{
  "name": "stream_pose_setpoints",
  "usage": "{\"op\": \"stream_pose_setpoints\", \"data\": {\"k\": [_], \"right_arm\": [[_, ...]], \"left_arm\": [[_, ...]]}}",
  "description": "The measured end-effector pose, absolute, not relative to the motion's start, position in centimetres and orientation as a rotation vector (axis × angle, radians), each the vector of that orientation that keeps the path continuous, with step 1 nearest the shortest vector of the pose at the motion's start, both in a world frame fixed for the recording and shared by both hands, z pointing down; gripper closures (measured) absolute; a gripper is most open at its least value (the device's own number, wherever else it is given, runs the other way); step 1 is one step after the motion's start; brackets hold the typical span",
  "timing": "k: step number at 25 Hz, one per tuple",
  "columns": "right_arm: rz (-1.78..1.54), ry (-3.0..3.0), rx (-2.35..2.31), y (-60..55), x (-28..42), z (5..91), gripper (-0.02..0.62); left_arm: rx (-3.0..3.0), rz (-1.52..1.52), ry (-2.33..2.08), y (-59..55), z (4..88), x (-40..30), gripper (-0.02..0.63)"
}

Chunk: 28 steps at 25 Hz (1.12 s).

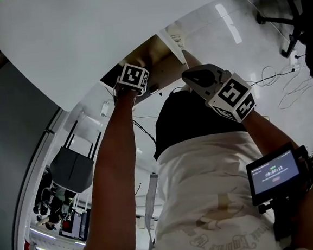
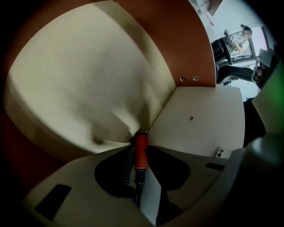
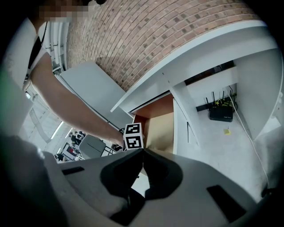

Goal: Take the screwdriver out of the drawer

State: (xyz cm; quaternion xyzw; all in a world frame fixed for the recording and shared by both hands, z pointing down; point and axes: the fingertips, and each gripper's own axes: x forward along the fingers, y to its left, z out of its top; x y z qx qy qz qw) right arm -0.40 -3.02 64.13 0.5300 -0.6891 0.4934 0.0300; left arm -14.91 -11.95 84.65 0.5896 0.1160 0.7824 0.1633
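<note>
**Writing and labels.** Left marker cube (image 1: 133,77) and right marker cube (image 1: 231,98): black square patterns on white. Screen (image 1: 275,172) strapped to the right forearm: pale digits over a reddish bar, too small to read. Shirt (image 1: 219,219): white, with a curly script print across the front that is not legible.

**Item 1, screwdriver** (image 2: 141,154). Orange-red handle with a ribbed grip and a thin dark shaft. It is inside the drawer (image 2: 88,80), handle end pointing into the corner where the pale bottom meets the side wall. Whether it rests on the bottom or is lifted clear, I cannot tell.

**Item 2, drawer.** Pulled open under the white table (image 1: 83,35). Cream bottom, reddish-brown walls, two small screw heads (image 2: 188,79) in the far wall.

**Item 3, left claw** (image 2: 137,148). Reaches down into the drawer and is clenched on the screwdriver. The shaft and lower handle are pinched between the pads, with the ribbed left pad (image 2: 128,164) against them.

**Item 4, right claw** (image 3: 143,153). Held outside the drawer and pointing toward it, jaws pressed together on nothing.

**Surroundings.**
- Brick wall (image 3: 146,40).
- Black router (image 3: 220,113) with antennas, low in the recess under the table, with a yellow note (image 3: 226,131) near it.
- Office chair (image 1: 293,12) on the pale floor, with loose cables (image 1: 283,78) nearby.
- Grey chair (image 1: 70,167).
</note>
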Motion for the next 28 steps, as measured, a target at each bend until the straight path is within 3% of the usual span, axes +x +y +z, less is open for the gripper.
{"op": "stream_pose_setpoints", "data": {"k": [28], "right_arm": [[1.454,-2.147,1.647,-3.3,0.1,63.5,0.572]], "left_arm": [[2.078,2.148,0.485,-11.2,80.3,-8.8,0.508]]}}
